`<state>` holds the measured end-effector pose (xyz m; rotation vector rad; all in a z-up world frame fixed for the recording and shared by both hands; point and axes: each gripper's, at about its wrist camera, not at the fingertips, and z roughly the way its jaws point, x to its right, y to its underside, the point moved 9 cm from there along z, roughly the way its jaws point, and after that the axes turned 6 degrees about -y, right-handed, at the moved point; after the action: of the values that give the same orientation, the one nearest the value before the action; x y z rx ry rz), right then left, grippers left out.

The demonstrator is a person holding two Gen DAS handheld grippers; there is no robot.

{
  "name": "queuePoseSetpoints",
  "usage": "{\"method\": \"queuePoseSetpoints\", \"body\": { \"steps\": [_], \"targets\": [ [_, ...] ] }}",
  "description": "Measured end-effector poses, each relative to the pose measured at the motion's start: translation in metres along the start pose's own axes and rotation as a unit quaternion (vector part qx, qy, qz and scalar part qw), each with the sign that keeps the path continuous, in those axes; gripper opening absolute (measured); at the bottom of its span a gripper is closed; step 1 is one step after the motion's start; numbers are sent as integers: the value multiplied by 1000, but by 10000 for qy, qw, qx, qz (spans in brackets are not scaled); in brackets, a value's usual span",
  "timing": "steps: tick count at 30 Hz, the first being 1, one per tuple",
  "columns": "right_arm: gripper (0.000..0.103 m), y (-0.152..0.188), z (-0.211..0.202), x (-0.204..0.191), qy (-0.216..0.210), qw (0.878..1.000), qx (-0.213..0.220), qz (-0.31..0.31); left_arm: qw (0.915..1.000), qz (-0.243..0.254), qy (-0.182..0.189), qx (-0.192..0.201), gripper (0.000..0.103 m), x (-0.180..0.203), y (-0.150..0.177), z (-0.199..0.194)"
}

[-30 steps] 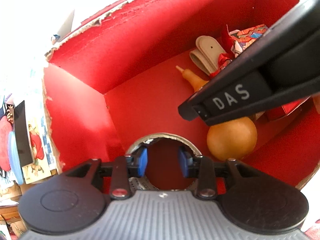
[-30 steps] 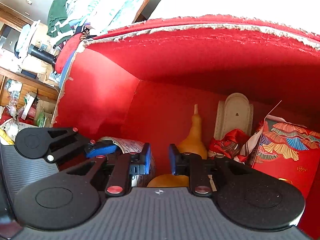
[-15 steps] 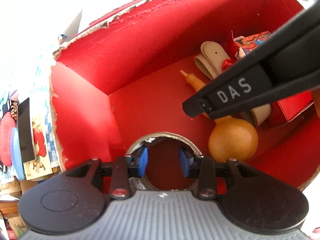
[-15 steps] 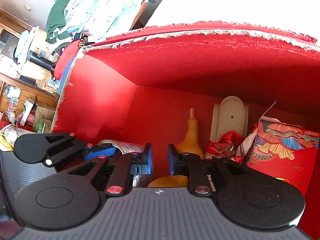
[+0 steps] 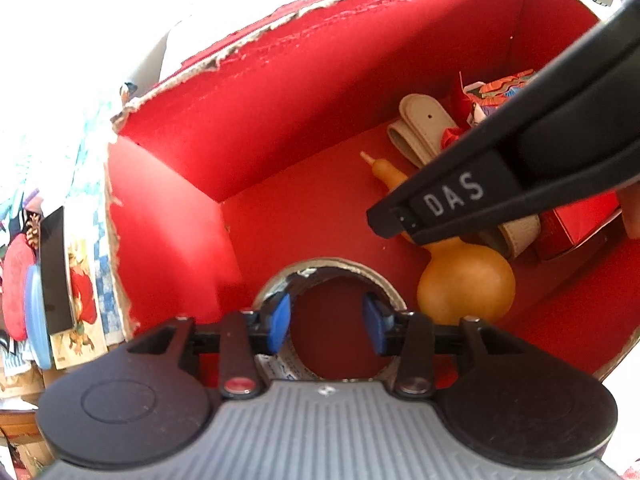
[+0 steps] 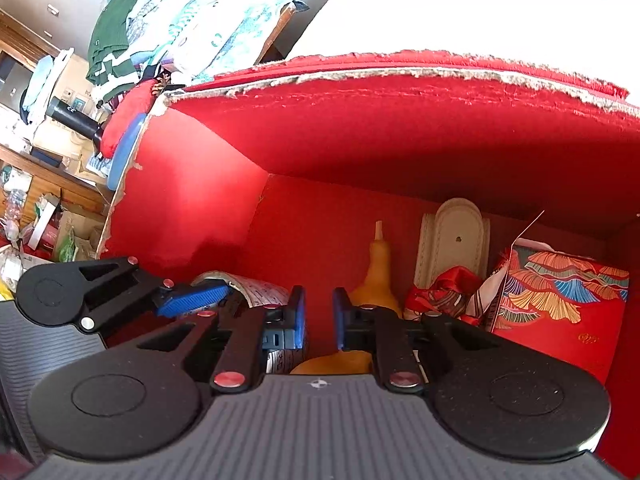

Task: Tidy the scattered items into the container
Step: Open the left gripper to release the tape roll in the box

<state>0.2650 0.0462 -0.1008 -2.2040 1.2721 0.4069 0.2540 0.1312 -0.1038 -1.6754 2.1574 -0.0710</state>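
The red box (image 5: 280, 120) has torn upper edges, and both grippers reach down into it. A tape roll (image 5: 328, 264) lies flat on its floor. My left gripper (image 5: 327, 324) hangs over the roll's hole; its jaws are opening and the blue pads press on nothing. The right view shows the roll (image 6: 260, 292) beside a left fingertip (image 6: 192, 300). An orange gourd (image 5: 466, 284) lies right of the roll. My right gripper (image 6: 320, 320) is over the gourd (image 6: 378, 276); its jaws are closing, almost together, with nothing between them.
At the box's far right lie a cream strap (image 6: 456, 240), a red ribbon (image 6: 440, 292) and a patterned red gift box (image 6: 560, 300). The right gripper's black body (image 5: 500, 184) crosses above them. Piled clothes (image 6: 120, 40) and cluttered shelves (image 6: 40, 220) stand outside on the left.
The left jaws have spread a little wider over the tape roll. The right pads have drawn closer together. Both hands have barely shifted.
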Motion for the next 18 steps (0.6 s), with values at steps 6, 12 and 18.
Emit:
{"method": "queuePoseSetpoints", "body": {
  "steps": [6, 12, 18],
  "targets": [
    [17, -1, -1, -1, 131, 9998, 104, -102, 9999, 29, 18, 94, 46, 0, -1, -1],
    [18, -2, -2, 0, 244, 9994, 218, -139, 9998, 80, 21, 163, 47, 0, -1, -2],
    [18, -4, -2, -1, 374, 9985, 312, -229, 9998, 79, 17, 171, 47, -1, -1, -1]
  ]
}}
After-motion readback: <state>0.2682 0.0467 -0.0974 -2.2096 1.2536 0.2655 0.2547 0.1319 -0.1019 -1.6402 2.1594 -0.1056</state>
